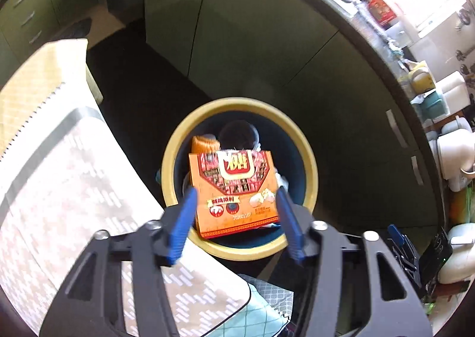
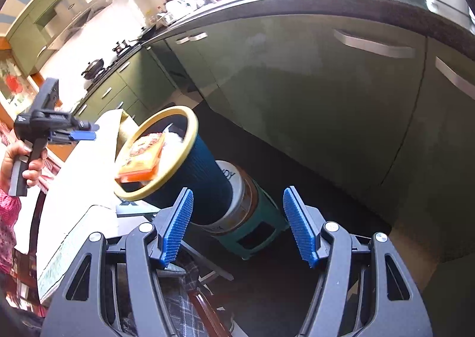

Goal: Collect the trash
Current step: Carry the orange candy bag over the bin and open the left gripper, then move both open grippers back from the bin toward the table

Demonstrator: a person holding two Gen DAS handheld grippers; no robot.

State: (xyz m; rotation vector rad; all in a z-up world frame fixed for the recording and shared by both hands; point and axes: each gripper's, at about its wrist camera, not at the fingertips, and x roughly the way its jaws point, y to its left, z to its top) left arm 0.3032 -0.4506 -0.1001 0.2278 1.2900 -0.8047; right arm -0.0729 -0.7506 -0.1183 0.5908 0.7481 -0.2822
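The left tongs (image 1: pixel 237 212) stand part open over the mouth of the bin (image 1: pixel 308 164), which sits on the floor off the corner of the tabletop (image 1: pixel 65 182). Nothing is pinched: the box (image 1: pixel 237 188) lies between the blue pads in the left wrist view, but the right wrist view shows it resting askew across the bin's rim, well clear of them. The step in hand appears to be the release. To finish it well, lift the left tongs straight up without brushing the box, and check that the box tips inward; it sits high on other waste and could slide out over the rim.

The box is flat, orange cardboard with a red panel, printed characters and pictures of food on its face. White scraps lie beside it inside the bin.

The right tongs (image 2: pixel 237 224) are wide and empty, pointing past the bin's dark ribbed side.
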